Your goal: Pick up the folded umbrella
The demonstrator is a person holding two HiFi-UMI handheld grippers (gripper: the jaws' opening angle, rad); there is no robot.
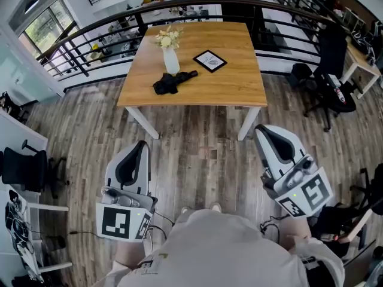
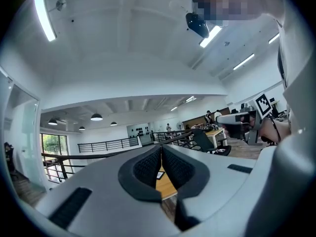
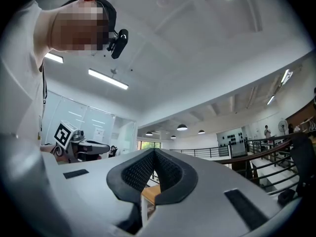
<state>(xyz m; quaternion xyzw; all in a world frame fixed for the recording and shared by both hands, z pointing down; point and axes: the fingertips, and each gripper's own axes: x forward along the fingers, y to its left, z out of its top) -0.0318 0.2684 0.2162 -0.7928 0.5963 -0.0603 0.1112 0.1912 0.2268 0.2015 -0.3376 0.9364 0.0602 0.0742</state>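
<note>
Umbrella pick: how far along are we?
Done: nothing yet. The folded umbrella lies untouched on the table beside the vase. In hand: nothing. The left gripper and right gripper have jaws together and empty, close to the person and short of the table. Left: approach, grasp, lift.

An open-plan office: black swivel chairs [image 1: 333,46] stand at work desks around a wooden desk [image 1: 233,82] on a plank floor [image 1: 191,154]. A black railing [image 1: 108,37] edges it, with strip lights [image 3: 107,79], pendant lamps [image 2: 97,117] and glass partitions [image 3: 84,120].
</note>
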